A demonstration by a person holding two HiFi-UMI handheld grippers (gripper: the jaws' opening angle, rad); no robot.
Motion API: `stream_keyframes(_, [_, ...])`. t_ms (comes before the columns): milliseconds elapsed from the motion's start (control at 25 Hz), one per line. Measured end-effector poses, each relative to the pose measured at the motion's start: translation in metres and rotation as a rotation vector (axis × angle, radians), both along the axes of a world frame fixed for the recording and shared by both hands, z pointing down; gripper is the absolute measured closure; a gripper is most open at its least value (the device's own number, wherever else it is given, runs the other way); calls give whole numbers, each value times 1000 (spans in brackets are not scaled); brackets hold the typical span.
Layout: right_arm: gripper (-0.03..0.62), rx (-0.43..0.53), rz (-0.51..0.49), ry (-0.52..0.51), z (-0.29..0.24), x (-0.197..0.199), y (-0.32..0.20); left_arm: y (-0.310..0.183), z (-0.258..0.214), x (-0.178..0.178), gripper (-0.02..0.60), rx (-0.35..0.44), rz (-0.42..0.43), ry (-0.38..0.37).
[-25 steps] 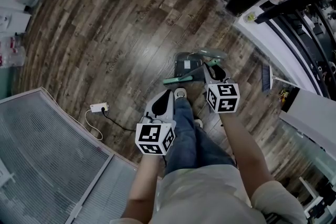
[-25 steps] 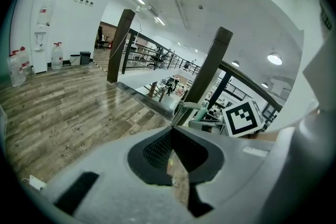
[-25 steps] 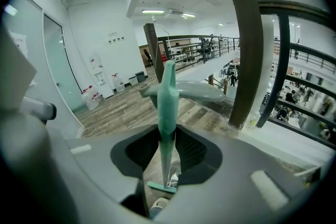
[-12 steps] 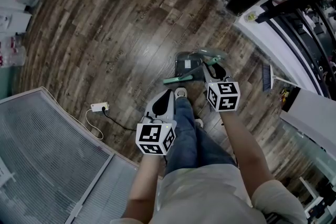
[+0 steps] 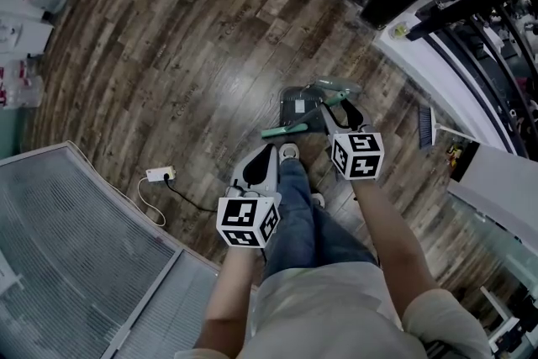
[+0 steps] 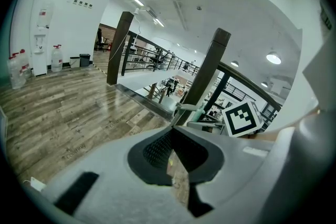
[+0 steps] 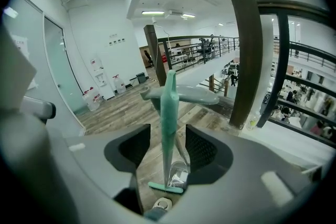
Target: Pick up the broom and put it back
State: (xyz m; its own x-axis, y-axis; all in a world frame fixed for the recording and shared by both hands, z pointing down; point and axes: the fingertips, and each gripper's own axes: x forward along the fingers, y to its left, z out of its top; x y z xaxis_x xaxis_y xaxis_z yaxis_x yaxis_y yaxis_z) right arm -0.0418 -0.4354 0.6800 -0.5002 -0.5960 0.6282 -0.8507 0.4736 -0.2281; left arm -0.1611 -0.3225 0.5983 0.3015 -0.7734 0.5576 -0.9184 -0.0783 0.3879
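The person stands on a wood floor (image 5: 168,55) with one gripper in each hand, both pointing forward and down

The right gripper (image 5: 338,109) (image 7: 168,136) has its jaws released. They have just been opening and now stand wide apart. The teal handle of the broom (image 5: 290,128) (image 7: 168,113) rises straight up between them, and in the right gripper view there is a clear gap between it and the pad on either side, so neither pad presses on it. The broom's narrow teal head shows low down in that view, at floor level

In the head view the broom runs from the floor just ahead of the person's shoe (image 5: 288,150) up to the right gripper. It is right beside the dark dustpan (image 5: 296,103), whose grey-green handle shows just past the jaws. Whether broom and dustpan are clipped together cannot be made out

The left gripper (image 5: 269,149) (image 6: 172,131) hangs above the person's leg (image 5: 298,214), near the shoe. Its jaws are clenched tip to tip, with nothing between them

To the left a white power strip (image 5: 158,172) lies on the floor with its cable trailing. A small blue brush (image 5: 427,124) lies well off to the right
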Motion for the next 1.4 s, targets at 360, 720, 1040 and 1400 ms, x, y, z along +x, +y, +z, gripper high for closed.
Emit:
stream_keyframes(360, [382,48,20,-46,-45,14,27,16,-22,12,578,29,-8,-1])
stream_keyframes(720, [381,98,-16,-102,-96,22,62,42,-48,33,578,54,-17,-12])
stream_keyframes(1040, [382,139,-55,-137,-142,34,105,73,-73,51,578,79,-29,-20])
stream_keyframes(1400, [407,190,-111,-172,-184,42,156,113,-94,72,578,104,-25,-24])
